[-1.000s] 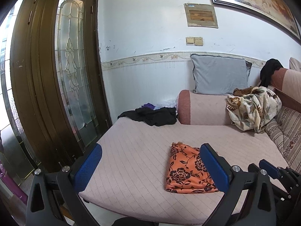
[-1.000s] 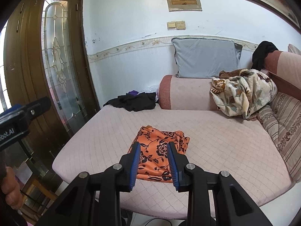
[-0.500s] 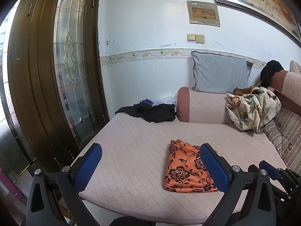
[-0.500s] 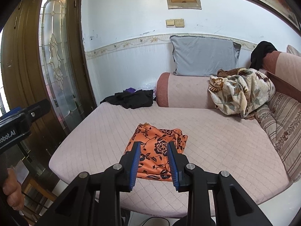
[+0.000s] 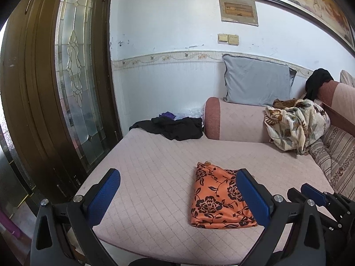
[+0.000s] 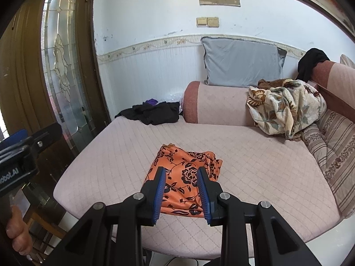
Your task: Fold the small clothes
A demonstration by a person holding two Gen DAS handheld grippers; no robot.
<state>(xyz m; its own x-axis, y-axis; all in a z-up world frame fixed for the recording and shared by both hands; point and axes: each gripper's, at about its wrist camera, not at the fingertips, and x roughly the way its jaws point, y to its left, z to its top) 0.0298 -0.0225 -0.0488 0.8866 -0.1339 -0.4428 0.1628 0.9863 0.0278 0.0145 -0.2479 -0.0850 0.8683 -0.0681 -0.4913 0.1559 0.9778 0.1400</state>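
An orange cloth with black flowers (image 5: 218, 199) lies folded into a rectangle near the front of the pink quilted sofa seat (image 5: 155, 159); it also shows in the right wrist view (image 6: 184, 177). My left gripper (image 5: 177, 195) is wide open and empty, held back from the seat's front edge, left of the cloth. My right gripper (image 6: 181, 190) is partly open and empty, held in front of the cloth and above the seat edge, not touching it. The right gripper's tip shows at the left wrist view's right edge (image 5: 315, 194).
A black garment pile (image 5: 175, 127) lies at the seat's back left. A grey pillow (image 5: 255, 79) stands on the bolster (image 5: 235, 119). A floral blanket (image 5: 292, 122) is heaped at the back right. A wooden glass door (image 5: 73, 77) stands left.
Both grippers have drawn back and tilted up a little; the seat and cloth sit lower and slightly farther in view. The folded cloth has not moved. Jaw openings are unchanged.
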